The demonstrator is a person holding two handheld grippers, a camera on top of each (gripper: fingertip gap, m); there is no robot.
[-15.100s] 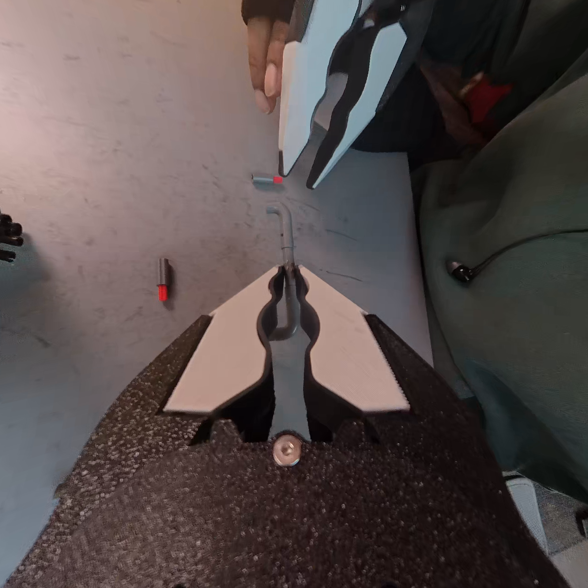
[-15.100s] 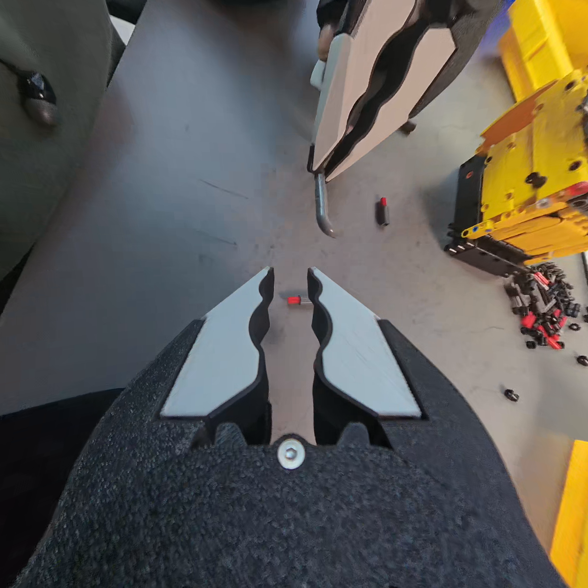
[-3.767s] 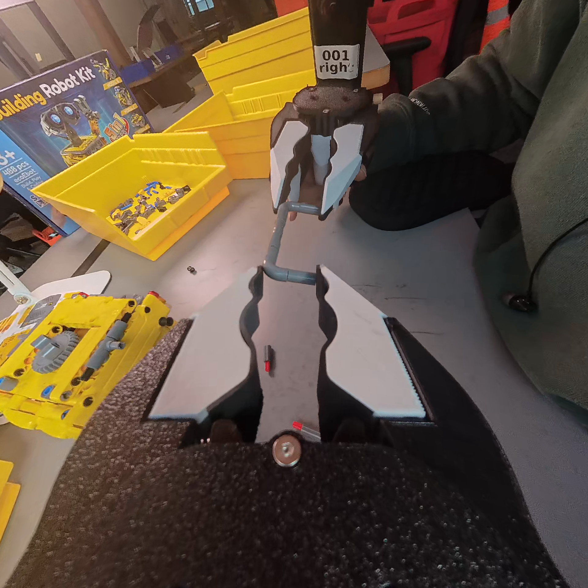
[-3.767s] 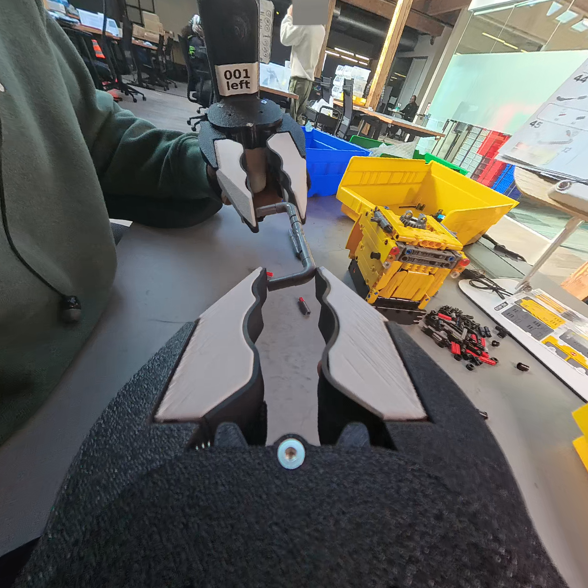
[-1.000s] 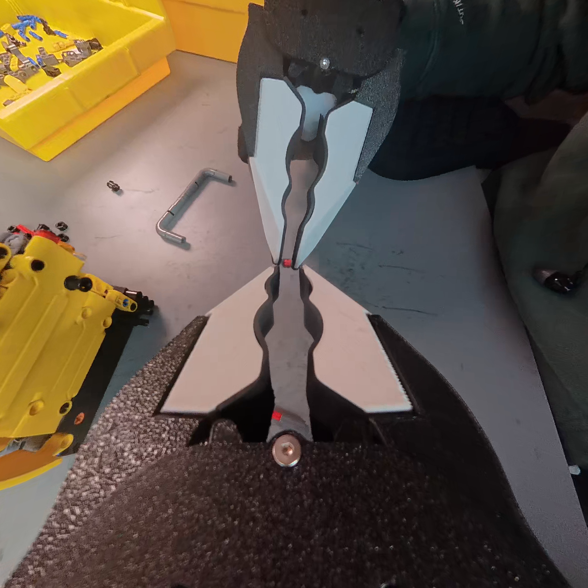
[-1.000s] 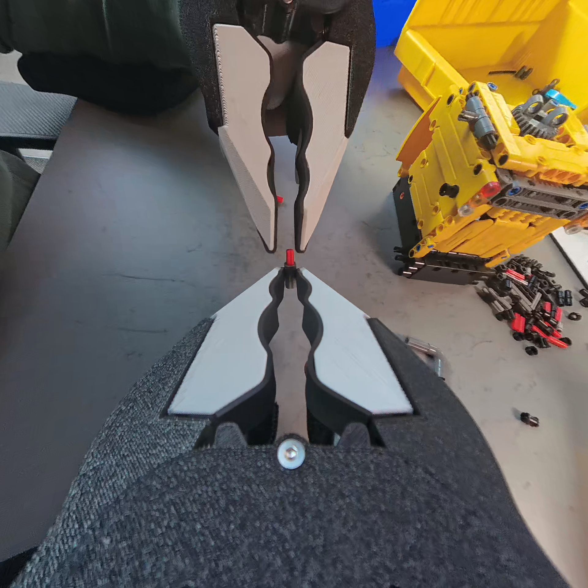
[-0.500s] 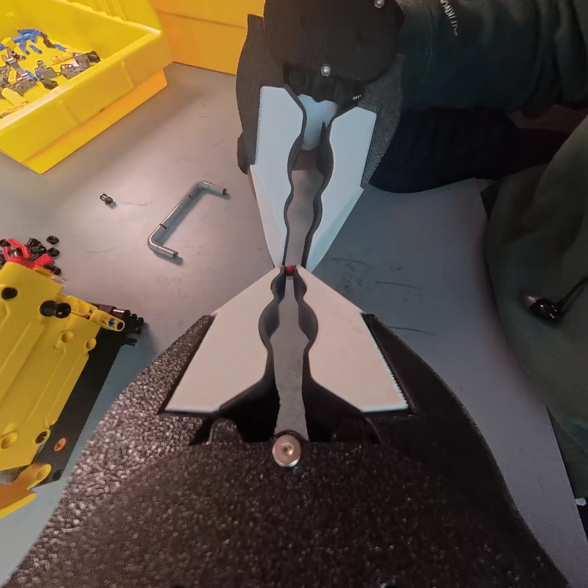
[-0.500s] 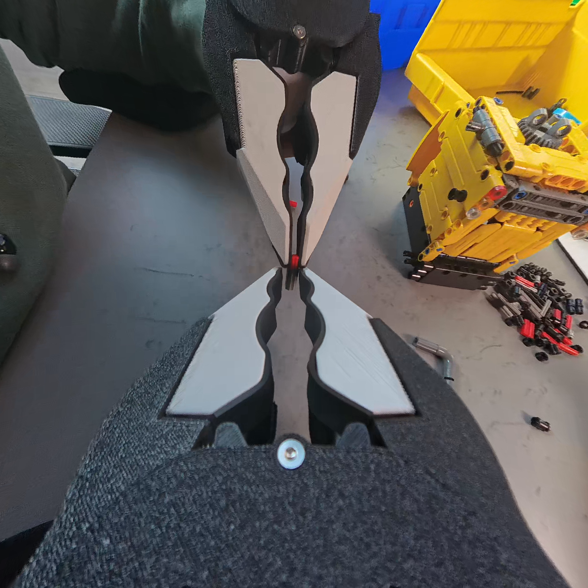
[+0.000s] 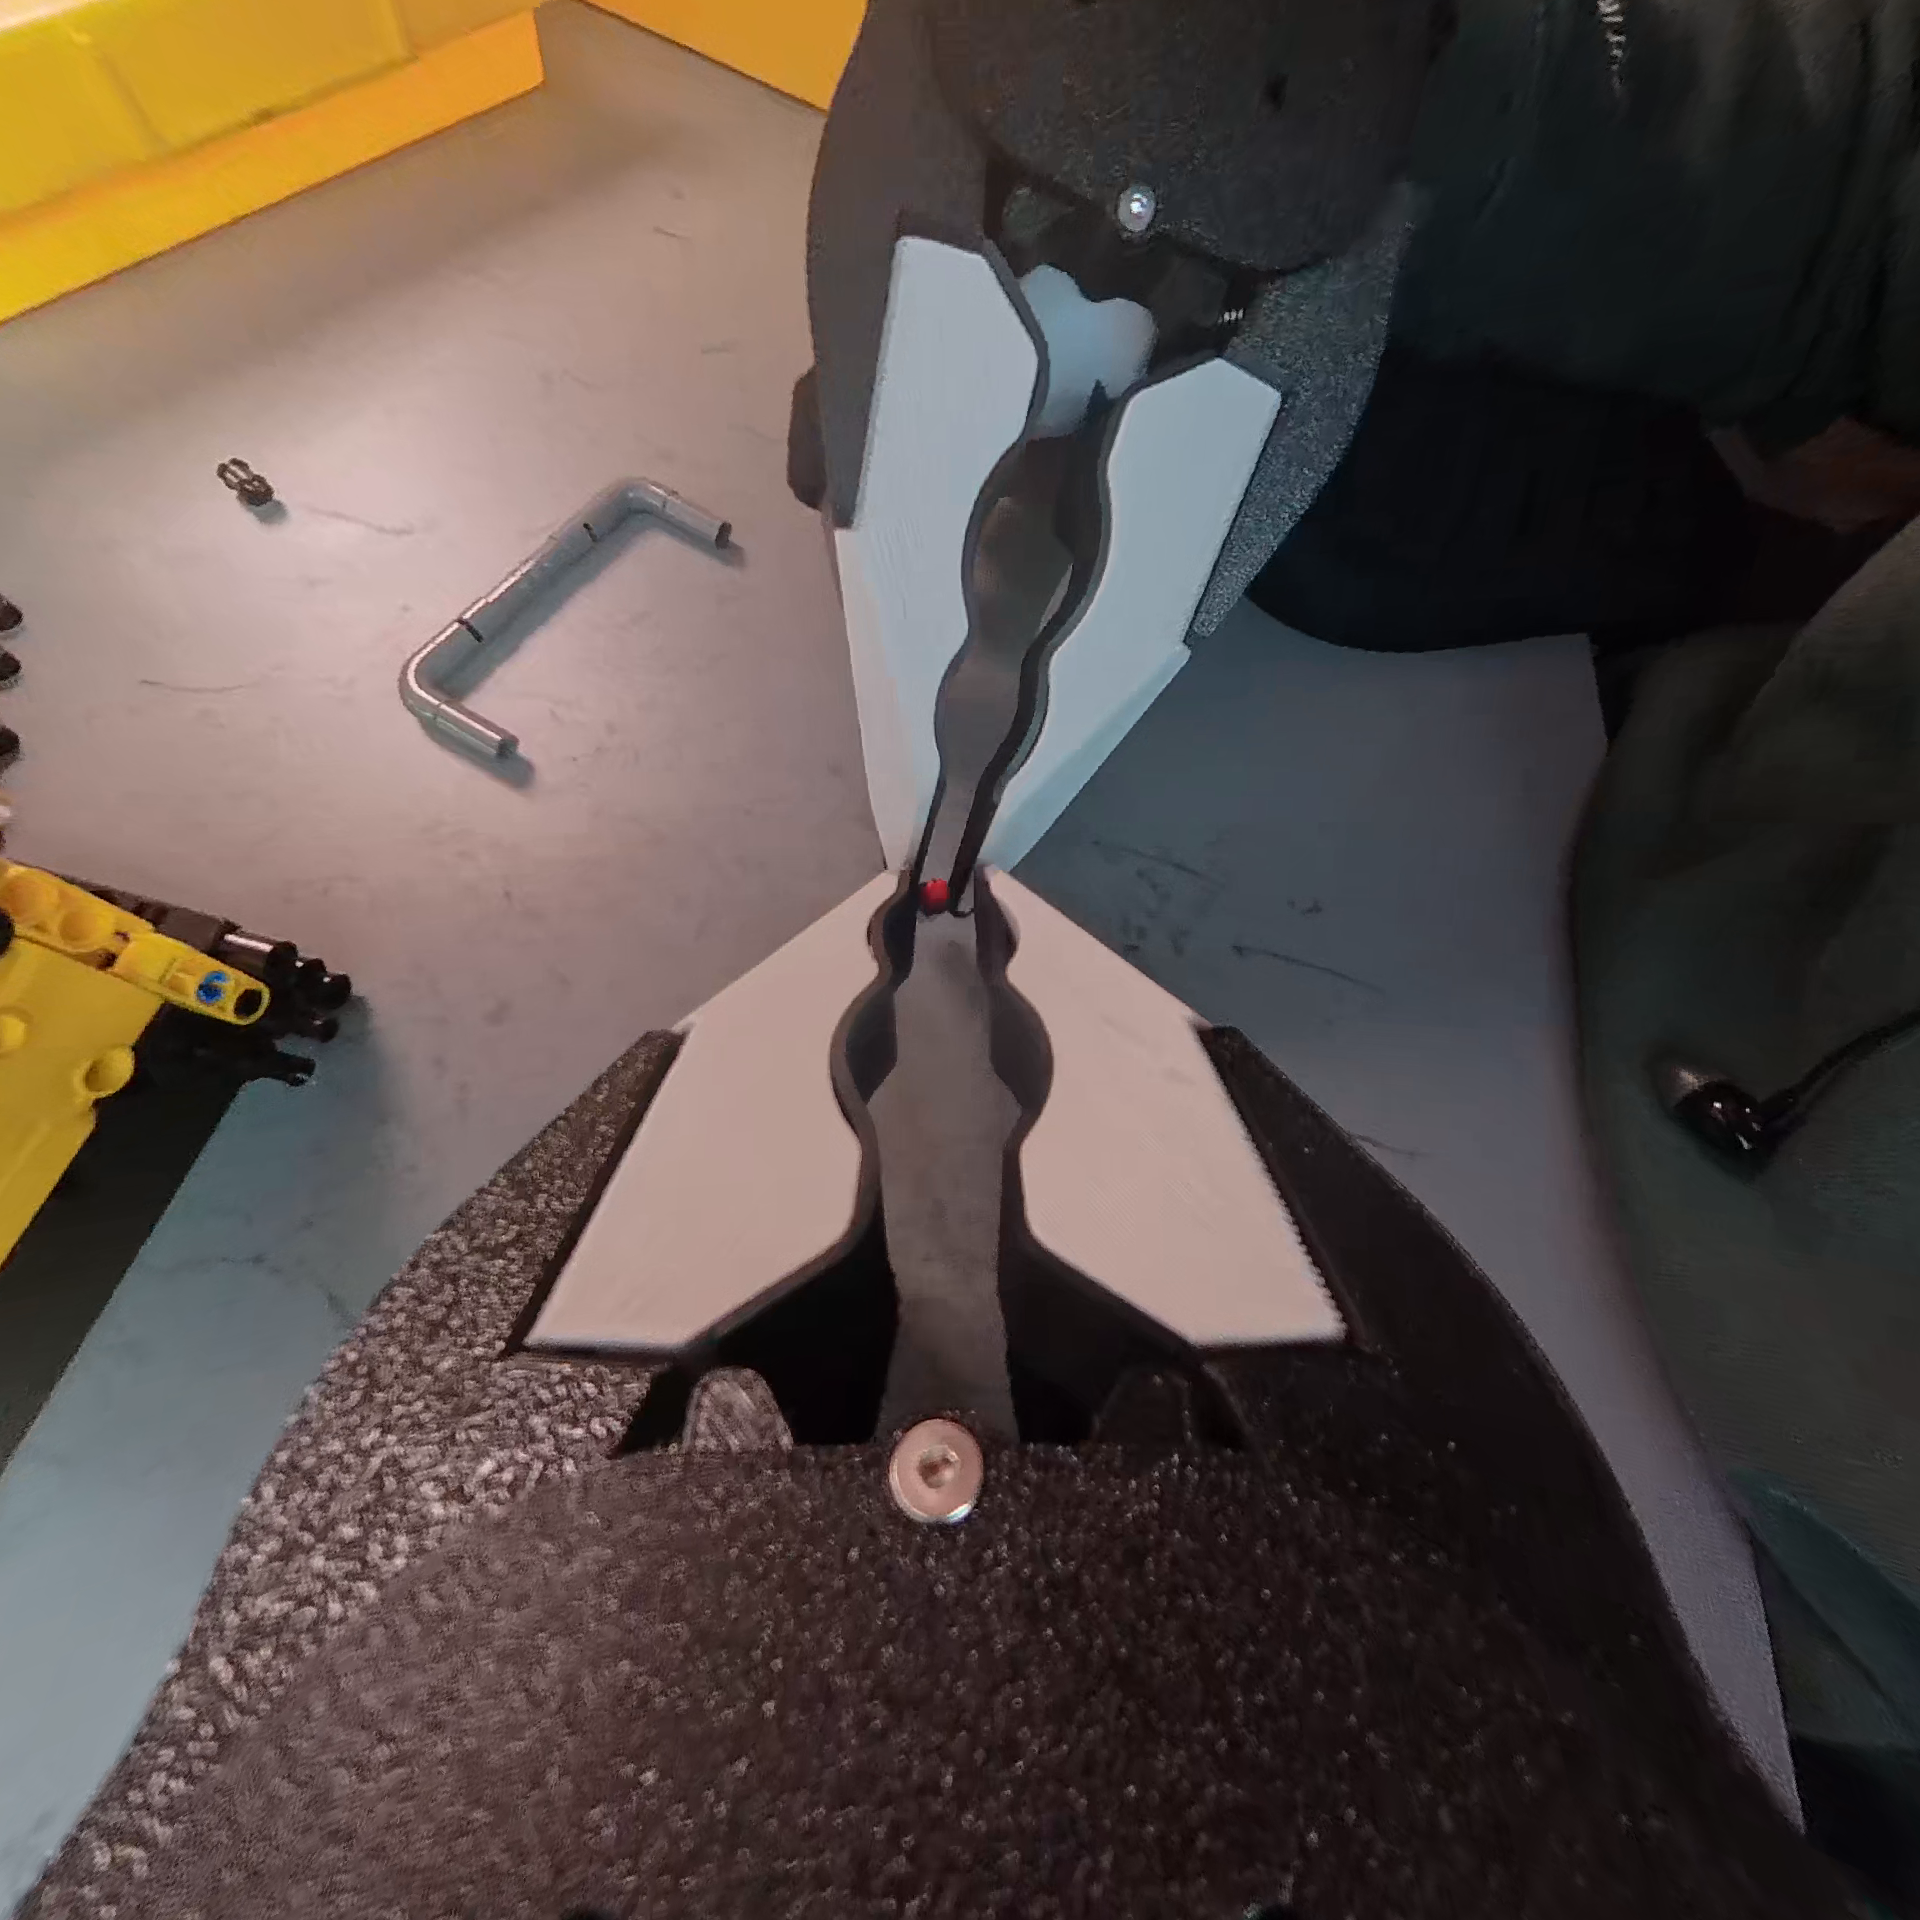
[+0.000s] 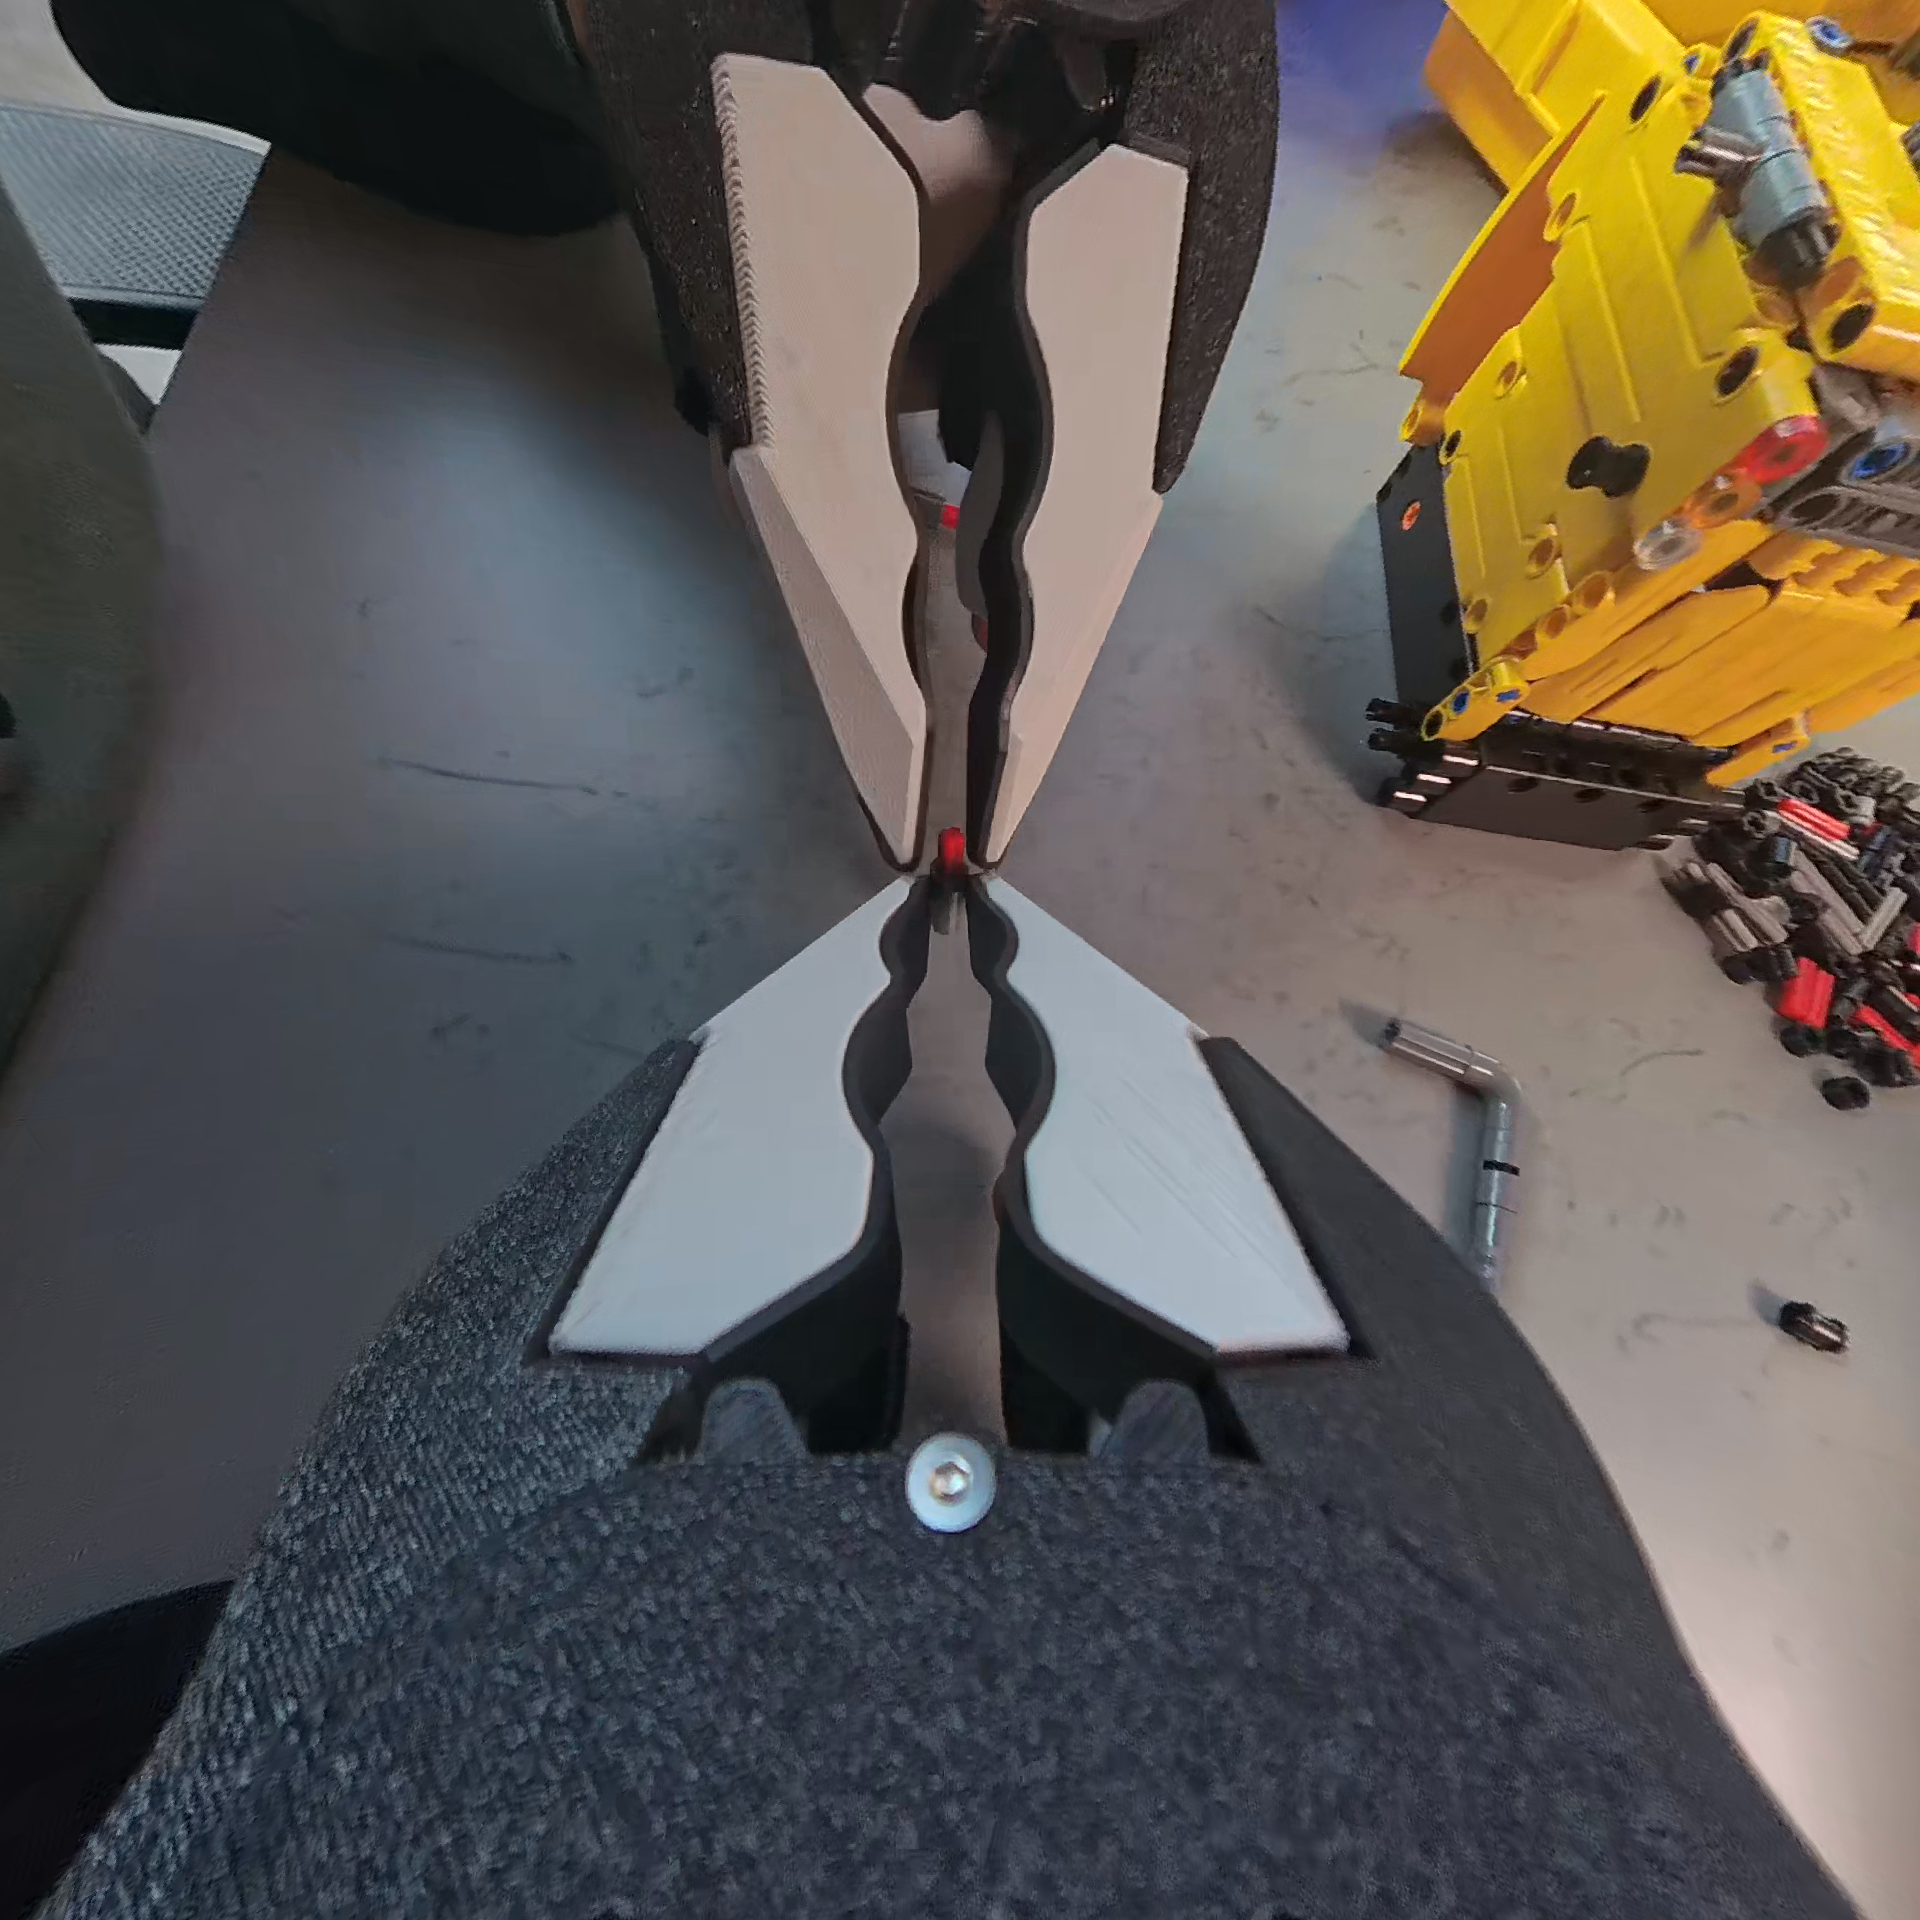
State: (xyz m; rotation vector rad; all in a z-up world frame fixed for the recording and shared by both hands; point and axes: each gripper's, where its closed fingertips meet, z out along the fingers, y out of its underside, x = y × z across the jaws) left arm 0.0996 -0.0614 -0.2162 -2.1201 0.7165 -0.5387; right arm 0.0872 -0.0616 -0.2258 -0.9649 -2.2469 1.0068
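A small grey pin with a red tip (image 10: 947,850) is held tip to tip between both grippers above the grey table (image 10: 468,831). My right gripper (image 10: 943,896) is shut on the pin's grey end. My left gripper (image 9: 940,906) faces it head-on, its jaws closed in around the red tip (image 9: 935,894). In the right wrist view the left gripper (image 10: 948,854) comes down from the top. In the left wrist view the right gripper (image 9: 943,881) does the same. Most of the pin is hidden by the fingertips.
A grey bent tube (image 9: 561,613) lies on the table, also in the right wrist view (image 10: 1486,1143). A yellow brick model (image 10: 1662,416) stands to the right, with a pile of black and red pins (image 10: 1829,935) beside it. A lone black pin (image 9: 244,483) lies near a yellow bin (image 9: 260,104). A person's dark green clothing (image 9: 1766,935) edges the table. Both grippers' tips are close together, under 4 cm apart.
The two grippers have closed the gap and now meet tip to tip on the pin. A second ago the left jaws stood apart just short of the red tip.
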